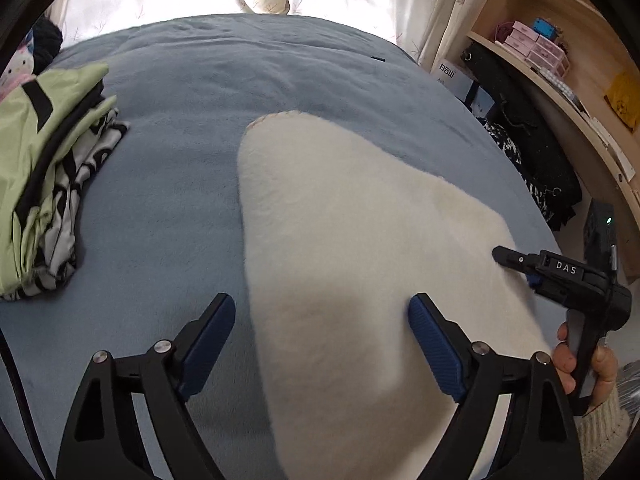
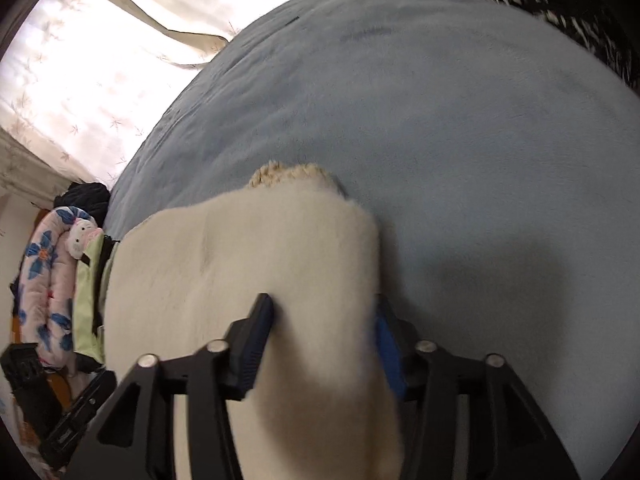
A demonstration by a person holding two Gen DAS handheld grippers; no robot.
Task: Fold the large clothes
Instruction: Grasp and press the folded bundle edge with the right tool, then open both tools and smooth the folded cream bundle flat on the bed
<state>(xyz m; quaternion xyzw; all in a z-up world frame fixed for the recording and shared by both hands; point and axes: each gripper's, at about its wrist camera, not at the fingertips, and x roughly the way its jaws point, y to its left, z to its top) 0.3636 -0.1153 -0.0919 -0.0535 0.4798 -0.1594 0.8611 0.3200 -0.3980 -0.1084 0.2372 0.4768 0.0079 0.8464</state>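
Observation:
A cream fleece garment (image 1: 352, 240) lies folded on the blue bed cover (image 1: 180, 152). My left gripper (image 1: 322, 320) is open above its near left edge, one finger over the cover, one over the fleece. My right gripper (image 1: 500, 256) shows at the right edge of the garment in the left wrist view. In the right wrist view the right gripper (image 2: 324, 320) straddles a thick fold of the cream garment (image 2: 248, 264), its fingers (image 2: 262, 320) on either side of it, pressing into the fleece.
A stack of folded clothes (image 1: 48, 168), green on top, sits at the left of the bed. Wooden shelves (image 1: 560, 64) and dark clothes stand to the right. Curtains (image 2: 100, 60) hang behind the bed. A flowered cushion (image 2: 44, 280) lies at the left.

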